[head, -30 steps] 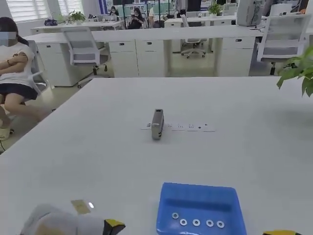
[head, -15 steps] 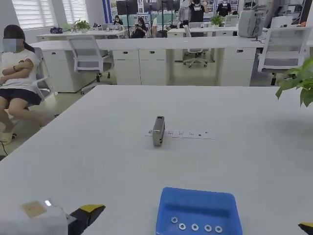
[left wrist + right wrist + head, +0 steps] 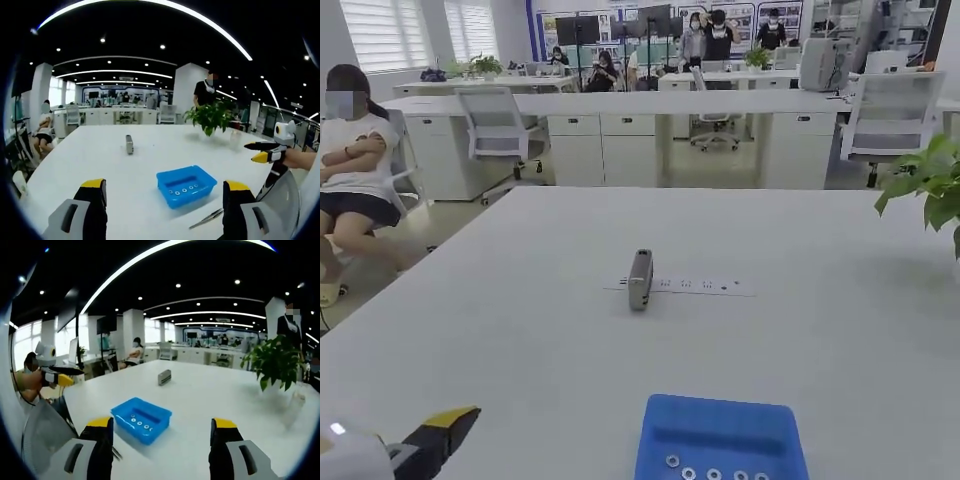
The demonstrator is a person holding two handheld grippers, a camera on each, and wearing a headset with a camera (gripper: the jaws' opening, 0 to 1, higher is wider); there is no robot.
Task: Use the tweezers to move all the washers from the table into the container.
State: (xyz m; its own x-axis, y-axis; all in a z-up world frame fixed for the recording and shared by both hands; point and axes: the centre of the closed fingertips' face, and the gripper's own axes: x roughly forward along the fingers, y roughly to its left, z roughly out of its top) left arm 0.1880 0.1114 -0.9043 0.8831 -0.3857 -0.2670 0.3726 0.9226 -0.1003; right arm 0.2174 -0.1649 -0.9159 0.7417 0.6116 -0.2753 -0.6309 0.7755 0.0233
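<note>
On the white table (image 3: 520, 300), the blue container (image 3: 720, 440) sits right in front of the person. The washers (image 3: 714, 474) are lined up in a row on its floor. It looks like 5, but the bottom edge of the head view clips them, so I can't swear to it. Same row as 1 s ago, nothing shuffled.

The tweezers (image 3: 206, 219) are lying flat on the table just beside the container's near corner, untouched by either gripper.

The left gripper (image 3: 164, 184) has its 2 jaws spread wide with nothing between them. In the head view its yellow tip (image 3: 445, 425) pokes in at the bottom left. It has slid out to the left, away from the container, compared with 0.5 s ago.

The right gripper (image 3: 161, 422) is also wide open and empty. From the left gripper view you can see it held up in the air off to the side, well apart from the container.

The headset has tipped up a bit, so the container sits lower in frame now. That's the camera, not the box.

Further out on the table, a small grey device (image 3: 640, 279) stands at the end of a flat socket strip (image 3: 695, 286), same as before.
</note>
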